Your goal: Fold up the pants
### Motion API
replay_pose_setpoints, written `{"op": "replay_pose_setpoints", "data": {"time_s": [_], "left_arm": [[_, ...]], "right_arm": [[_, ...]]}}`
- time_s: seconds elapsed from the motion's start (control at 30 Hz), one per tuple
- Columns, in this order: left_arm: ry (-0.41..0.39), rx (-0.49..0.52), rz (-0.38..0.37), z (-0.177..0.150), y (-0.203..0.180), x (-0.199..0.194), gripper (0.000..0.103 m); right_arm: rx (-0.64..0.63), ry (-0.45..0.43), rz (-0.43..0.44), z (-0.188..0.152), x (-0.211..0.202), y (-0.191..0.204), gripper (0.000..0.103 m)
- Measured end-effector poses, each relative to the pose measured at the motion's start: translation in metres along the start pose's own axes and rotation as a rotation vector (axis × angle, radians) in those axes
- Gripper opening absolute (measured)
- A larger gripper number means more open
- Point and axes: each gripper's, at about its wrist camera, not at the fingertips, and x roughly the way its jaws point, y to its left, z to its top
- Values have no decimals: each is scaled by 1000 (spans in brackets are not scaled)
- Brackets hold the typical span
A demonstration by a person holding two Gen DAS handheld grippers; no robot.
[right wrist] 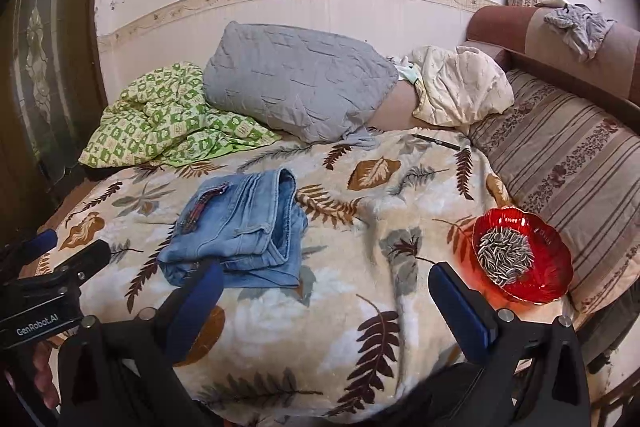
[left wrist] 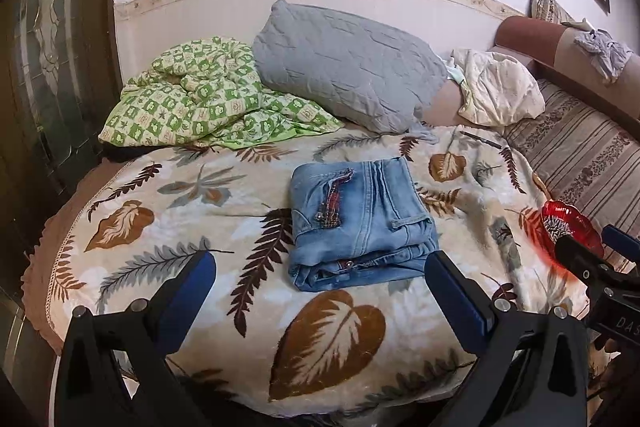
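Observation:
Light blue jeans (left wrist: 360,223) lie folded into a compact stack on the leaf-patterned blanket (left wrist: 200,227); they also show in the right wrist view (right wrist: 240,231). My left gripper (left wrist: 320,267) is open and empty, its blue fingers held wide just in front of the jeans' near edge. My right gripper (right wrist: 324,279) is open and empty, to the right of the jeans, its left finger close to their near corner. The right gripper also shows at the right edge of the left wrist view (left wrist: 592,251), and the left gripper at the left edge of the right wrist view (right wrist: 64,251).
A red glass bowl (right wrist: 524,259) of sunflower seeds sits on the blanket at the right. A grey pillow (left wrist: 344,67), a green checked quilt (left wrist: 200,99) and a cream cloth (left wrist: 500,87) lie at the back. A pen (right wrist: 436,142) lies near the striped cushion (right wrist: 568,163).

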Motion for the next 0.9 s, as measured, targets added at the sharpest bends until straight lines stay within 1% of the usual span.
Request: {"op": "replay_pose_setpoints", "data": {"time_s": [0.17, 0.9], "left_arm": [[3, -2, 1, -1, 0, 0, 103], [15, -15, 14, -3, -2, 0, 103]], "right_arm": [[0, 12, 2, -1, 3, -1, 103], [5, 17, -8, -1, 5, -1, 103]]}}
